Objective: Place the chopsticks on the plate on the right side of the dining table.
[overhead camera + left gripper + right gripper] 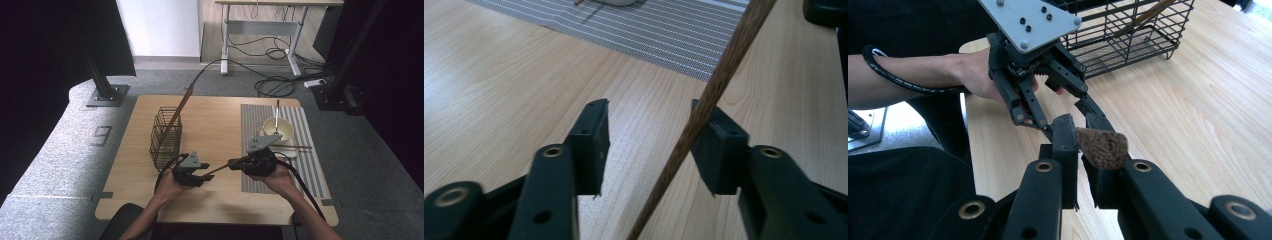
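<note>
Tool on the left is sitting near the front edge of the desk, jaws partway apart with the wooden stick running between them. In the left gripper view the stick is lying right against one pad and well apart from the other, so it's not pinching anything yet, just bracketing it. Just behind that tool a black wire basket is standing with another long wooden piece leaning out of it.

Moving right, the right tool is clamping the other end of the stick. In the right gripper view the cut end is poking out between the narrowed jaws, with the left tool facing it across the desk. So the stick is hanging off the desk, bridging the two tools.

Further right a striped mat is holding a pale bowl with a utensil standing in it.

Handling-wise I'm guessing the stick is light, stiff and thin, so it'll want to pivot or roll in a one-point grip. I'd be taking hold a little way in from the end, pads flat on both sides, not at the very tip.
</note>
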### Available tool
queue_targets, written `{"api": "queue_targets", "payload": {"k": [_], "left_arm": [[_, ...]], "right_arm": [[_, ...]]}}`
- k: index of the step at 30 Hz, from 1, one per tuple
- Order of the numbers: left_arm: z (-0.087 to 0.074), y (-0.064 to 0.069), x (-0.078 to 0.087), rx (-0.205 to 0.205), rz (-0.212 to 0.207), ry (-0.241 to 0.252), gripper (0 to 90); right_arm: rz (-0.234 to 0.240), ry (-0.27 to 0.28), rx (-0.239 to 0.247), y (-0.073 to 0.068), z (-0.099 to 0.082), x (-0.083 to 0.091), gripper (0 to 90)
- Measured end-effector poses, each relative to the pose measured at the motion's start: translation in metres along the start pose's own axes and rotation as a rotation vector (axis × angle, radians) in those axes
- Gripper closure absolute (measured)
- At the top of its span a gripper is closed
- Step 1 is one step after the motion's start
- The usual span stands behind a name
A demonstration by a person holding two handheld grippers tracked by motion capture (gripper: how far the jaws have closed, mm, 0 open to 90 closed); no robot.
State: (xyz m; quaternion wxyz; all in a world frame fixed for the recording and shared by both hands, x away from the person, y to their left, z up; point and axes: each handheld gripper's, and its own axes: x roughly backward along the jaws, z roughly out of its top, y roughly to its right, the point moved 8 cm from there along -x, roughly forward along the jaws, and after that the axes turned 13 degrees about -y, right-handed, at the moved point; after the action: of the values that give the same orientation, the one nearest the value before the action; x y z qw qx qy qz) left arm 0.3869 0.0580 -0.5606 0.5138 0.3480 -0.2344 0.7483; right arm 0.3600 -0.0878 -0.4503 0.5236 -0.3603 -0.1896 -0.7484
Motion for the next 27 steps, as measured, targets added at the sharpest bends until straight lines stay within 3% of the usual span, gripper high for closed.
{"api": "queue_targets", "payload": {"k": [10, 16, 21, 27], "left_arm": [[-0.001, 0.005, 0.000, -0.059, -0.008, -0.008, 77.2], [-0.002, 0.008, 0.000, -0.100, -0.010, -0.016, 81.3], [-0.001, 0.013, 0.000, -0.136, -0.017, -0.017, 85.1], [-0.002, 0.013, -0.001, -0.131, -0.036, -0.029, 85.2]], "right_arm": [[0.007, -0.013, -0.016, 0.004, -0.001, -0.007, 82.4], [0.014, -0.003, -0.033, 0.010, 0.000, -0.009, 80.5], [-0.023, -0.005, -0.053, 0.021, 0.001, -0.010, 75.5], [-0.058, -0.002, -0.073, 0.029, 0.004, -0.012, 51.6]]}}
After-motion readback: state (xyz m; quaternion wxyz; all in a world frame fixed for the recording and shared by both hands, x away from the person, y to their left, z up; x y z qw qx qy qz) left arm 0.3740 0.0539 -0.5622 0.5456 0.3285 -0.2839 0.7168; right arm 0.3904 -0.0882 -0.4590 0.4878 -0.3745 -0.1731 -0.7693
